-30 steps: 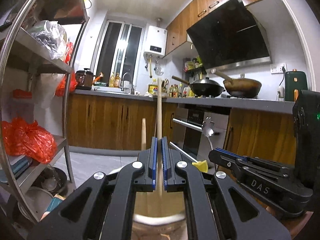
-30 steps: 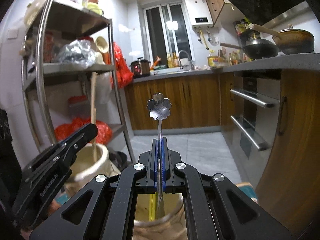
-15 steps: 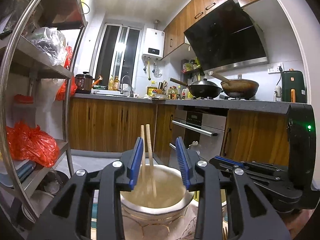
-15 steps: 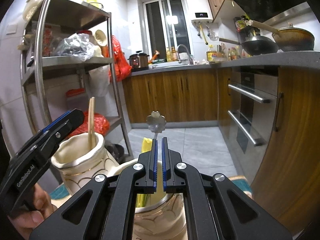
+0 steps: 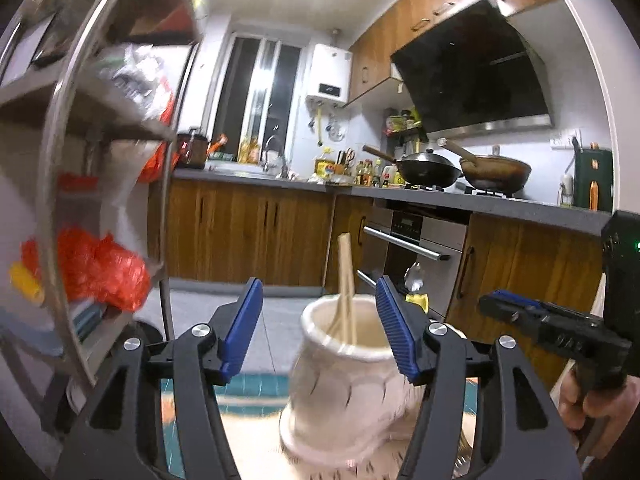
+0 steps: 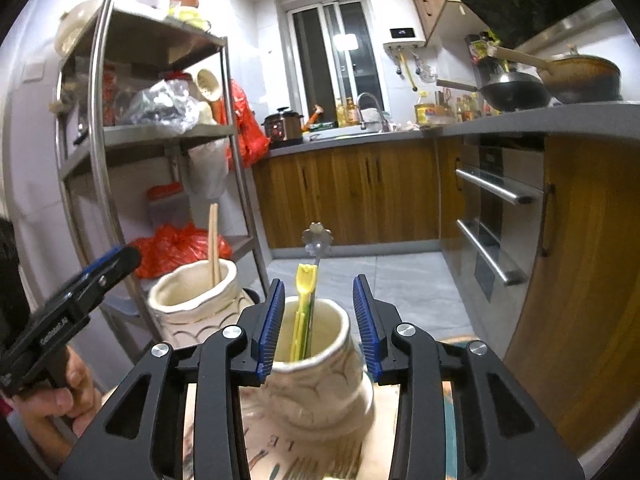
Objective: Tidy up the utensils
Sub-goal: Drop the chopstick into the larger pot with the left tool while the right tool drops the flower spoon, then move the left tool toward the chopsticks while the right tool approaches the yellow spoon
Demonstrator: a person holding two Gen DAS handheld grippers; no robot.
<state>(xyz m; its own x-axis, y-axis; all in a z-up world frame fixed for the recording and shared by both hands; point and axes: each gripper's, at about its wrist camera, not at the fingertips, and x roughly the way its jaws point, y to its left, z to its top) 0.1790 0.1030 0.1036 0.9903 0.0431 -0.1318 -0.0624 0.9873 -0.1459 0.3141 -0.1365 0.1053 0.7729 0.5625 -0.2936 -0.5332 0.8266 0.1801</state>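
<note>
My left gripper is open and empty, just in front of a cream ceramic jar that holds wooden chopsticks. The same jar with the chopsticks shows at the left of the right wrist view. My right gripper is open and empty, its pads on either side of a second patterned jar. That jar holds a metal flower-topped spoon and a yellow utensil. The right gripper also shows at the right of the left wrist view.
The jars stand on a printed mat. A steel shelf rack with red bags stands at left. Wooden cabinets, an oven and a counter with woks lie beyond, across a tiled floor.
Both grippers have opened wide and pulled back. The left let go of the chopstick into its jar. The right let go of the flower spoon, which now stands in the patterned jar.
</note>
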